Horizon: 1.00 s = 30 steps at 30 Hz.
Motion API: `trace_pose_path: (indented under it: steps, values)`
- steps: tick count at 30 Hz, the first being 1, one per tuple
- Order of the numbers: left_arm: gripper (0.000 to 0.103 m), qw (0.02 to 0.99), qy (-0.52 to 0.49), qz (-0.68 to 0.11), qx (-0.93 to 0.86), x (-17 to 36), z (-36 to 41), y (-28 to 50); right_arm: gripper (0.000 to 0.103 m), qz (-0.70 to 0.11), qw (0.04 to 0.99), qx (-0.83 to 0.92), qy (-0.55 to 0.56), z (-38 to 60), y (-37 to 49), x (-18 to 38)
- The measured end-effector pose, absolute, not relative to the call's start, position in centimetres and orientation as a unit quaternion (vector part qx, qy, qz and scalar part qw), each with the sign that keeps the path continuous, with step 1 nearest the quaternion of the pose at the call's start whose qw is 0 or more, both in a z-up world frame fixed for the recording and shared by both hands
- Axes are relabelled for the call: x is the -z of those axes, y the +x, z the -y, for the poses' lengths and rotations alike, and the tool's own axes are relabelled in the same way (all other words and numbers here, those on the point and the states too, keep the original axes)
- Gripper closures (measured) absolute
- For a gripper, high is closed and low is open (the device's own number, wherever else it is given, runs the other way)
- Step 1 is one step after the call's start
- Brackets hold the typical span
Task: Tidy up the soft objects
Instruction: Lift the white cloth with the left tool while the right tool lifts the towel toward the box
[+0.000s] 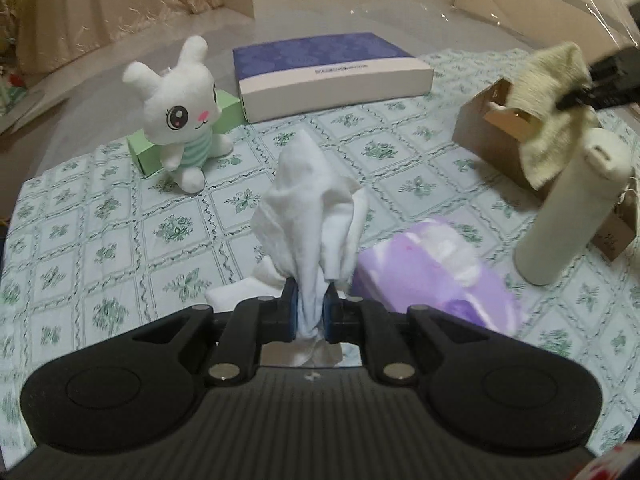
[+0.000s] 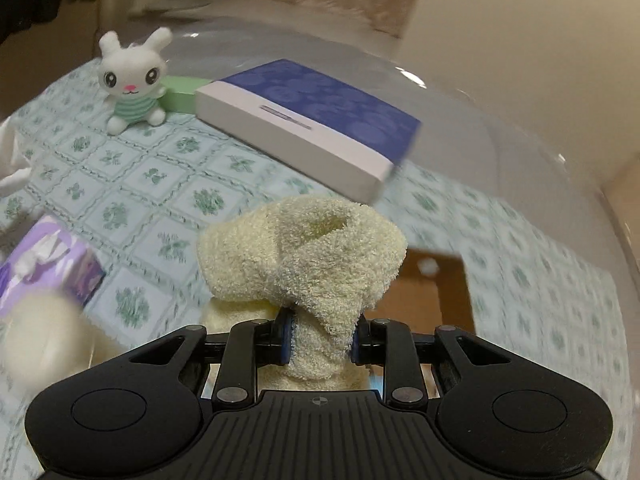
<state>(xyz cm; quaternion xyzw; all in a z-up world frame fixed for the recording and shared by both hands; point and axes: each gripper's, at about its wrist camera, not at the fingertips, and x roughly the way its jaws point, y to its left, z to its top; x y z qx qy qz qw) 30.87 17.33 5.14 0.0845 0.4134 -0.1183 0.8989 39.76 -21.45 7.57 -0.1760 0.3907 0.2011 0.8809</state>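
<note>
Your left hand-held gripper (image 1: 311, 312) is clamped on a white cloth (image 1: 310, 208); the blue pads pinch a bunched fold and the rest of the fabric rises ahead of the fingers in a loose peak, lifted off the worktop (image 1: 120, 220). Your right hand-held gripper (image 2: 320, 340) is clamped on a cream terry towel (image 2: 316, 248), which mushrooms out above the pads (the left wrist view shows the same towel hanging over the open cardboard box (image 1: 492, 136) at the right). In the right wrist view the brown box (image 2: 432, 292) lies directly below and behind the towel.

Just right of the white cloth lies a purple tissue pack (image 1: 432, 276), blurred in both views. Beside it, farther right, a cream cylinder (image 1: 572, 208) stands upright in front of the cardboard box.

Farther out on the green-patterned tablecloth, a white plush rabbit (image 1: 180, 116) in a green striped shirt sits upright against a small green box (image 1: 224, 112). A flat blue-and-white box (image 1: 332, 72) lies just right of the rabbit, near the far edge of the worktop.
</note>
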Motion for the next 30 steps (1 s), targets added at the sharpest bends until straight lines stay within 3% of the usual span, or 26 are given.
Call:
trace_pose_path:
  steps: [15, 30]
  values:
    - [0.093, 0.918, 0.019, -0.380, 0.108, -5.9, -8.4, 18.3, 0.077, -0.320, 0.933, -0.139, -0.087, 27.6, 22.3, -7.9]
    - [0.093, 0.913, -0.074, -0.384, 0.116, -3.2, 0.4, 14.1, 0.077, -0.320, 0.939, -0.125, -0.004, 30.6, 14.9, -6.3]
